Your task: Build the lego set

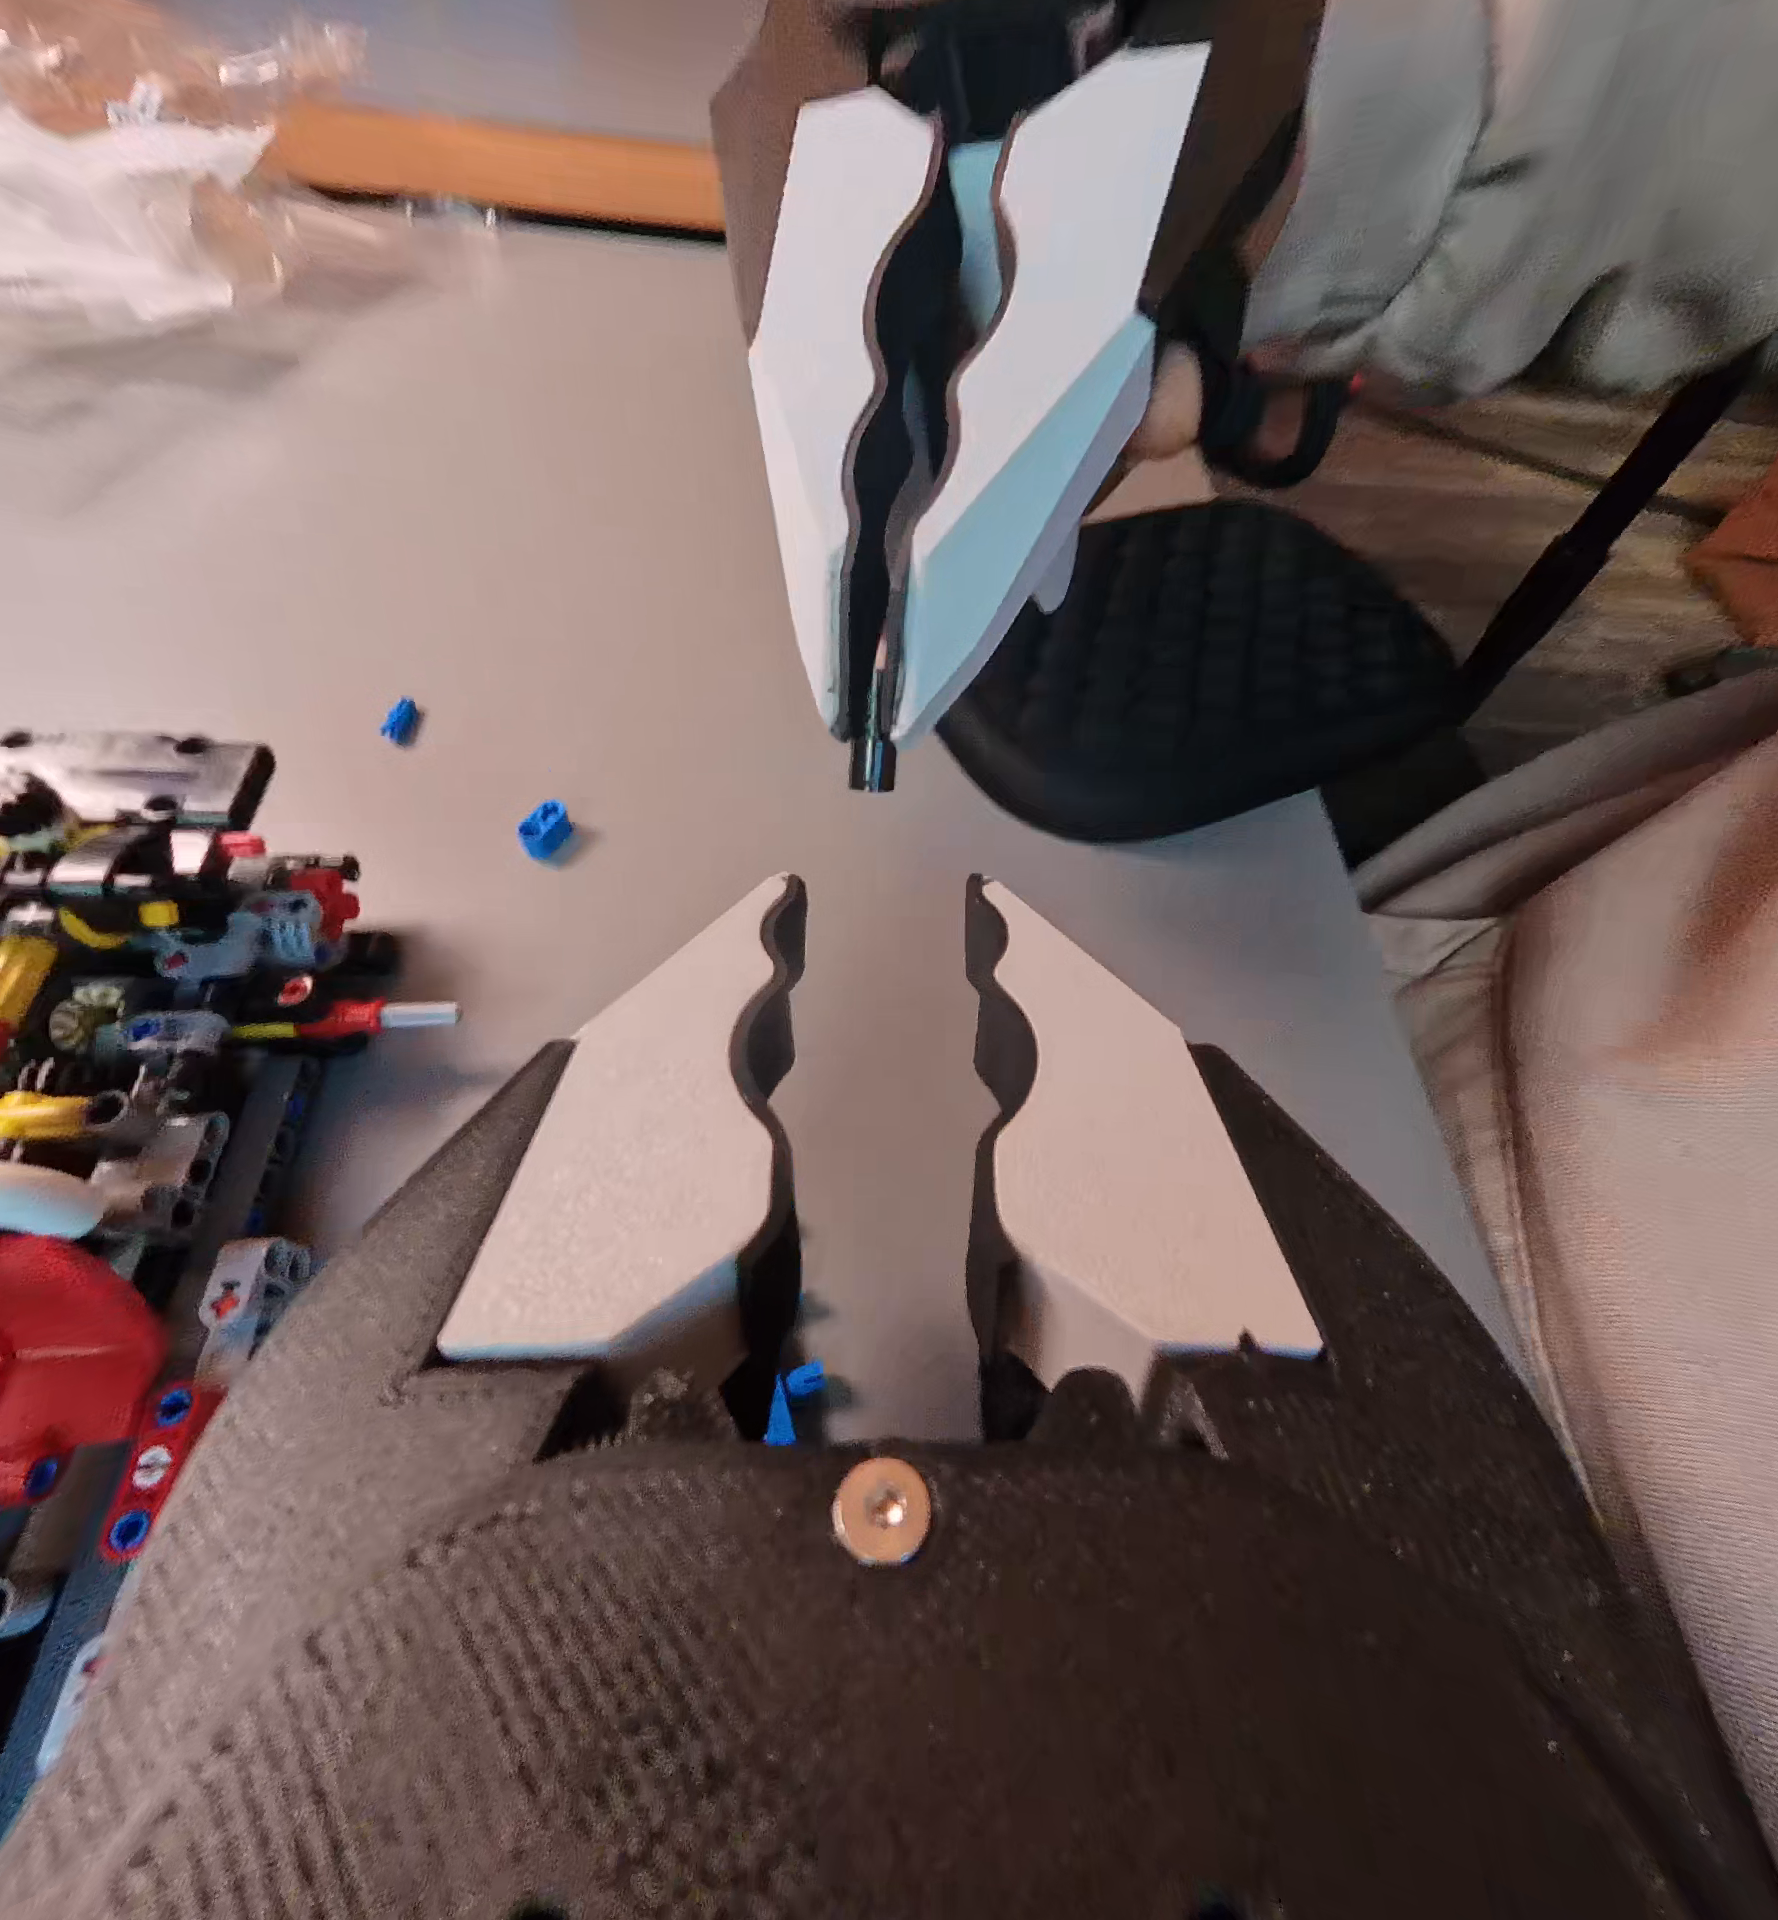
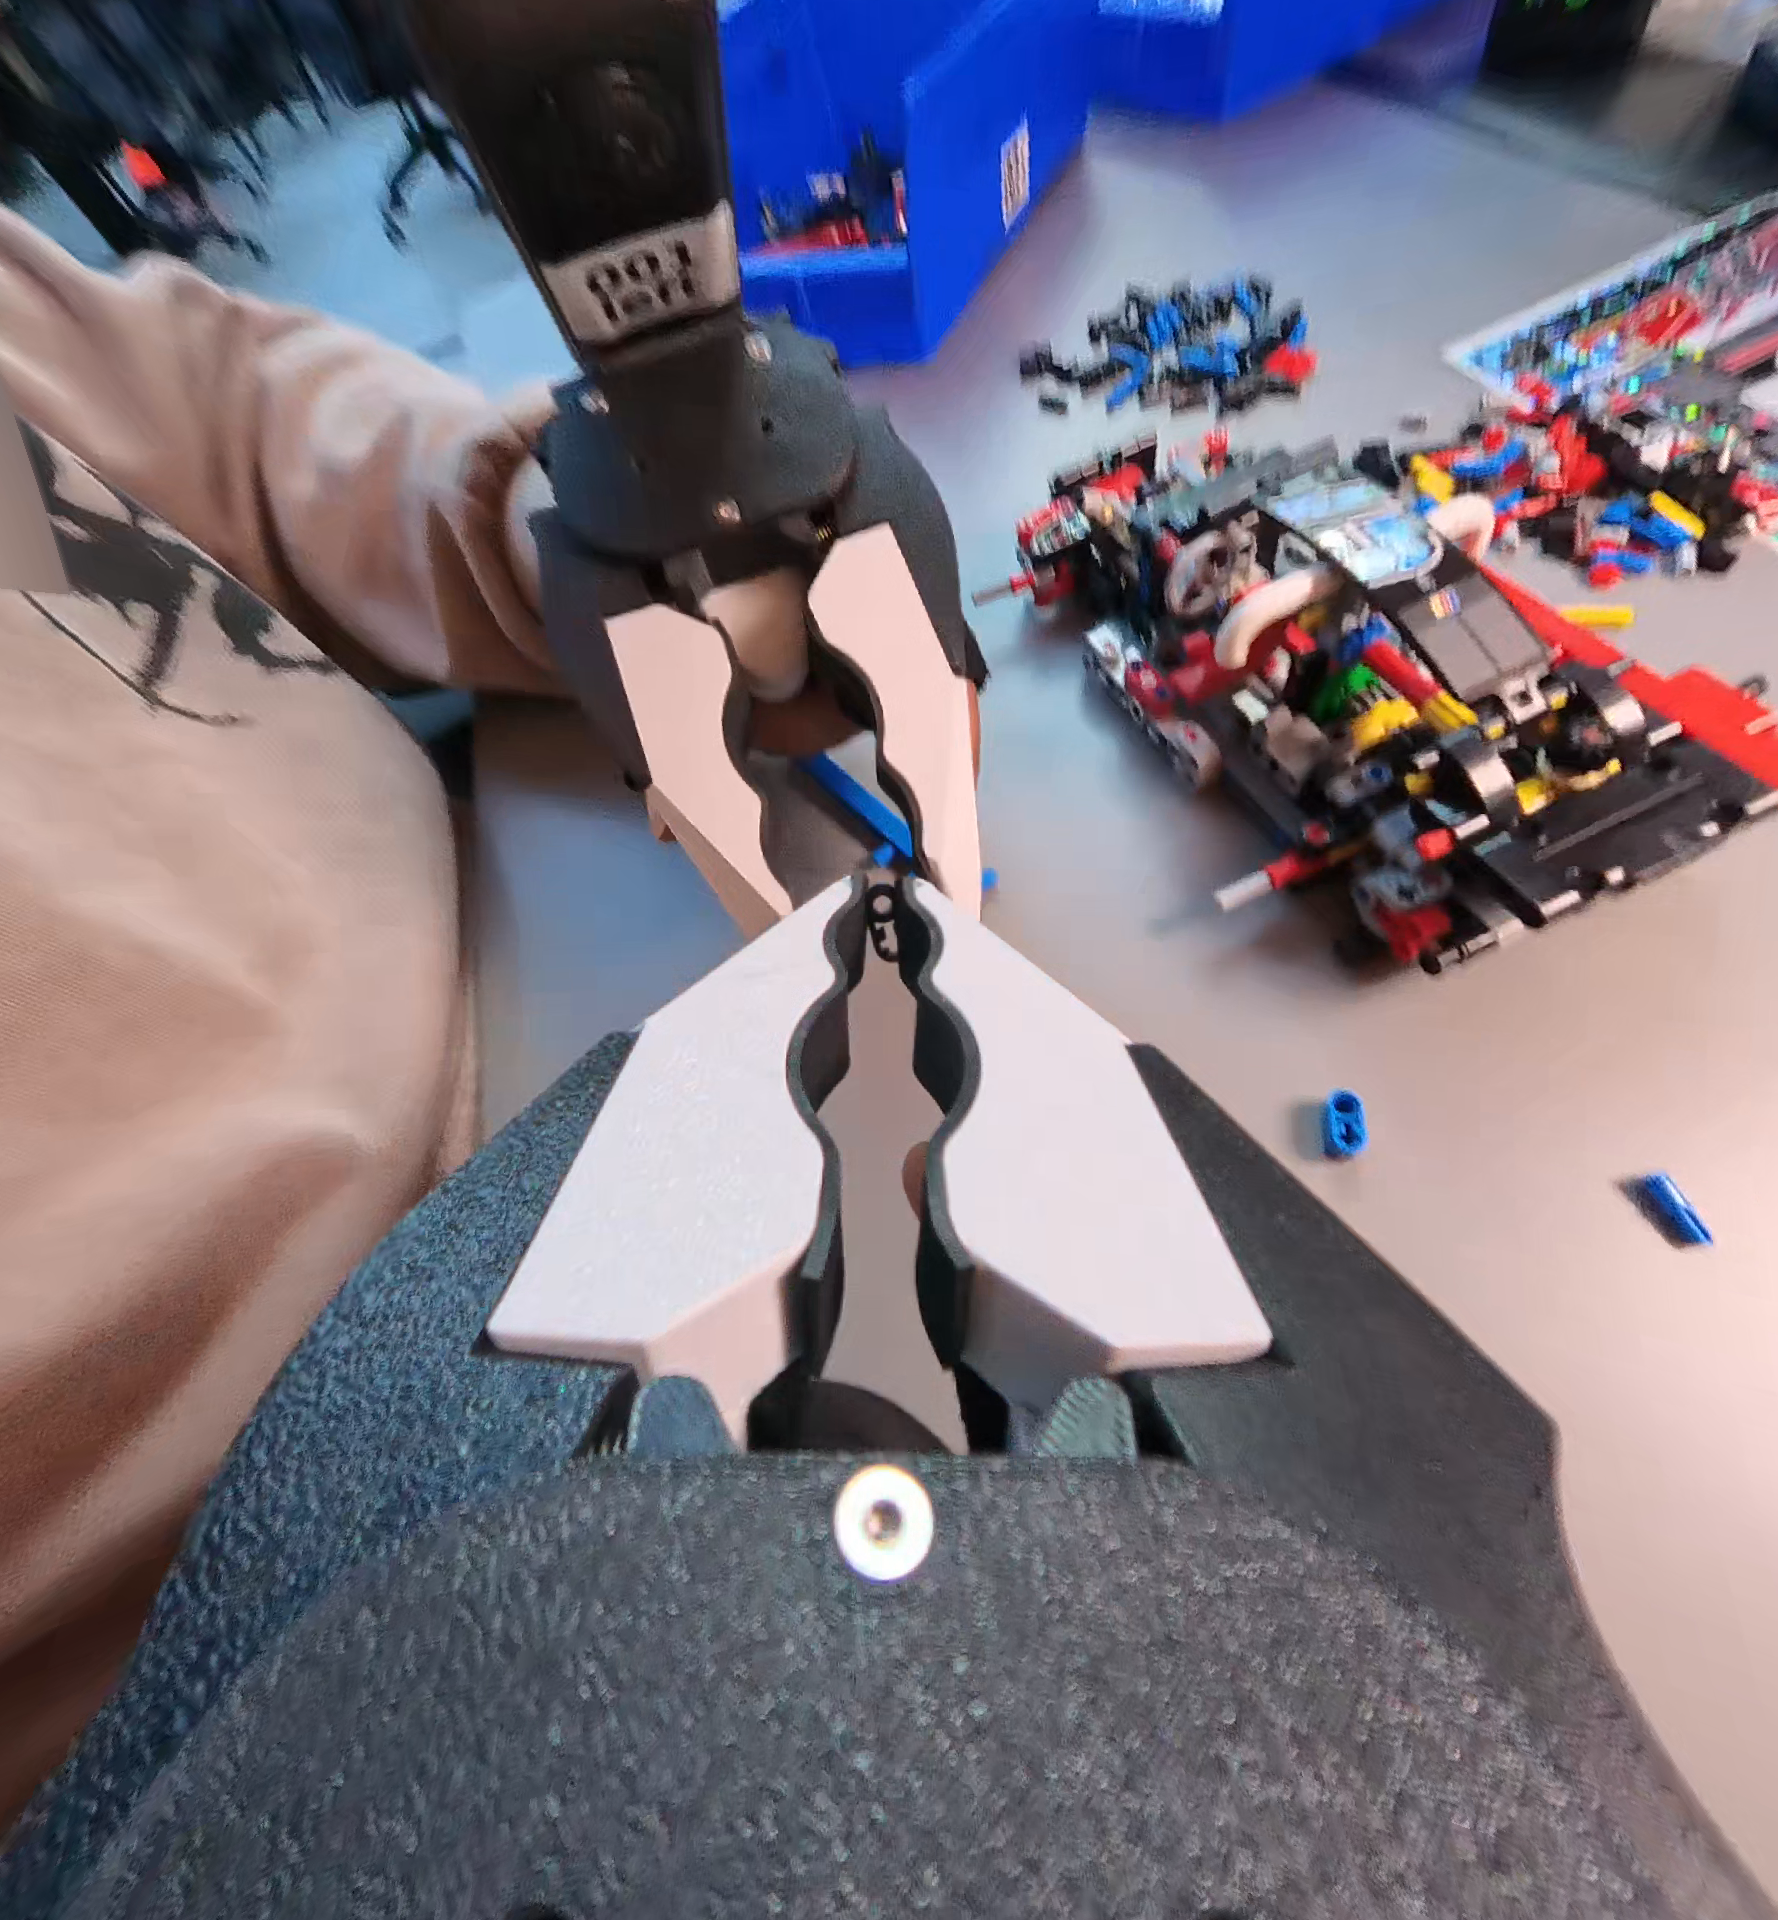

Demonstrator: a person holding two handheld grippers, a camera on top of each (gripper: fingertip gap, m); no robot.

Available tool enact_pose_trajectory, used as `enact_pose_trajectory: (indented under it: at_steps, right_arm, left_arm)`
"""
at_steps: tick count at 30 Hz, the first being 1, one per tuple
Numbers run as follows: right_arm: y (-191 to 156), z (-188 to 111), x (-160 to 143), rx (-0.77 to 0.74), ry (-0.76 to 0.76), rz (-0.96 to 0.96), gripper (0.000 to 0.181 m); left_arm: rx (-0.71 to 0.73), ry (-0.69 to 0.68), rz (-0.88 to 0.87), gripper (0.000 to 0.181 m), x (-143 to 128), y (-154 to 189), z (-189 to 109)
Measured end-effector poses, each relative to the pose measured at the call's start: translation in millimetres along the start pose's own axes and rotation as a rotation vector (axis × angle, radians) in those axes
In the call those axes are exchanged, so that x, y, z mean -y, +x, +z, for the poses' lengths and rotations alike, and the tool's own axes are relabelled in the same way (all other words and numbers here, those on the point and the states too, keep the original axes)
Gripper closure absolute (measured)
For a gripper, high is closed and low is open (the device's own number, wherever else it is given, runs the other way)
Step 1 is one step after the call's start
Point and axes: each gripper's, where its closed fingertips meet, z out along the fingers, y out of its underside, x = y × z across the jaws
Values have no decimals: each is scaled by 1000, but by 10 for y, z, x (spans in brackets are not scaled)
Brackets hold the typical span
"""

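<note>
Looking down the left wrist view, the left gripper (image 1: 885,894) hangs over the grey table (image 1: 573,540) with its jaws spread apart and nothing between the tips. Facing it from above is the right gripper (image 1: 872,727), its fingers pinched together on a small black pin (image 1: 872,767) that pokes out just beyond the tips. Two small blue connectors (image 1: 545,830) lie loose on the table to the left, well apart from each other, and a third blue piece (image 1: 793,1397) shows low down between the left gripper's fingers, on the table beneath. At the left edge sits the part-built lego car (image 1: 116,1039), a tangle of black, red and yellow with a grey axle sticking out toward the centre. Over to the right wrist view: the right gripper (image 2: 880,883) is clamped on that black pin (image 2: 883,925), right at its tips. The left gripper (image 2: 864,883) comes in from the upper left, jaws apart, its tips just beside the right's. The lego car (image 2: 1436,707) rests on the table at right, with loose parts (image 2: 1176,343) and a blue bin (image 2: 926,177) behind it, and the two blue connectors (image 2: 1339,1122) in the foreground.
</note>
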Motion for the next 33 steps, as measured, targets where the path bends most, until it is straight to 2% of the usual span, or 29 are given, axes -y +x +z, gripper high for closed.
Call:
enact_pose_trajectory:
  at_steps: [3, 6, 9, 11, 13, 16, 18, 20, 24, 26, 30, 33]
  right_arm:
    - [-127, -4, 161, 54, 112, 11, 179]
    - [-197, 29, 218, 84, 157, 17, 179]
    - [-200, 13, 287, 79, 198, -3, 178]
    - [-205, -19, 351, 57, 229, -48, 166]
    - [-187, -49, 397, -15, 254, -138, 163]
    - [-188, -60, 436, -142, 283, -299, 162]
    - [-210, -41, 442, -202, 279, -390, 153]
    - [-206, -25, 452, -274, 265, -490, 142]
    - [-190, 42, 487, -405, 205, -697, 136]
    - [-158, 97, 498, -461, 170, -772, 137]
    - [-128, 114, 617, -524, 212, -823, 154]
    - [-125, 115, 642, -523, 219, -833, 157]
  left_arm:
    - [-26, 130, 13, 156, 247, 54, -115]
    - [-27, 195, 63, 171, 375, 98, -202]
    - [12, 207, 96, 176, 420, 68, -243]
    - [16, 242, 74, 176, 477, 51, -278]
    - [28, 262, 53, 176, 508, 12, -309]
    - [-14, 295, -63, 176, 548, -13, -339]
    - [-75, 331, -172, 177, 575, -11, -356]
    - [-151, 376, -289, 176, 608, -1, -381]
    - [-335, 488, -523, 177, 710, 26, -468]
    - [-395, 517, -589, 177, 737, 38, -492]
    - [-463, 547, -655, 177, 762, 65, -511]
    - [-501, 564, -707, 177, 775, 65, -528]
